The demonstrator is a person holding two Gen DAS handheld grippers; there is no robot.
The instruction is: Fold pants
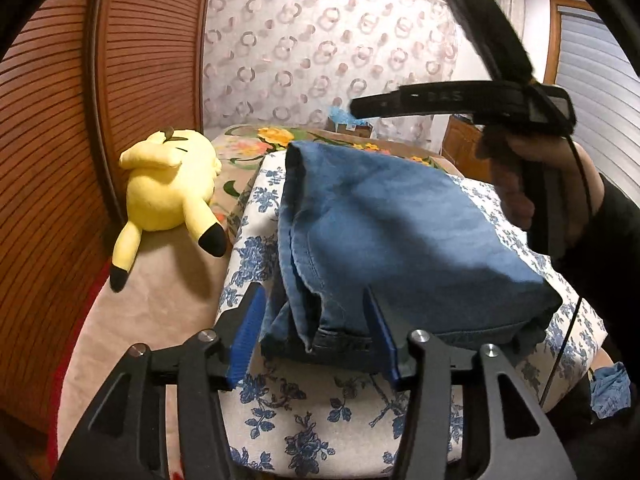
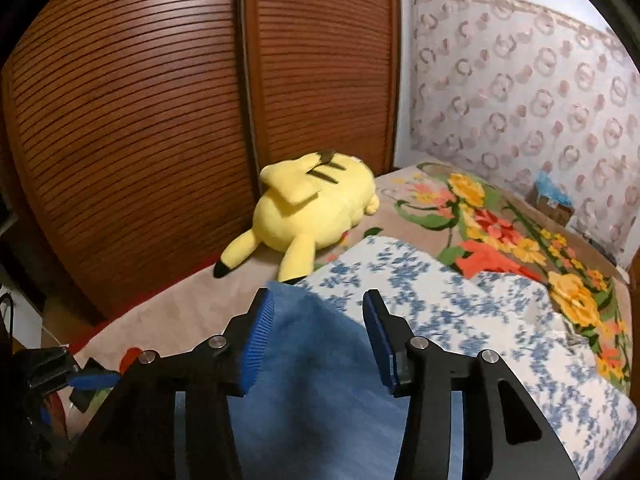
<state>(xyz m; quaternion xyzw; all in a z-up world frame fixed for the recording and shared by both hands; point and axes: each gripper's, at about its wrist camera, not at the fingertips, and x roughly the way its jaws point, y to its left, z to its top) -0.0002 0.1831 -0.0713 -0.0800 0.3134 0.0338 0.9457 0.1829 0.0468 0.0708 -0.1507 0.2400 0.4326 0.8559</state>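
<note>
A floral cushion is set on a flowered bedspread, beside a yellow plush and slatted doors. Folded pants are laid on the cushion. The left gripper and right gripper are held half open, denim between the pads, ungripped.

Both wrist views close over pants (shared), facing wardrobe

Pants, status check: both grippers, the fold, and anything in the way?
Left gripper open, right gripper open, denim between both, unpinched. Pants folded on floral cloth. Yellow plush off to the side, clear.
</note>
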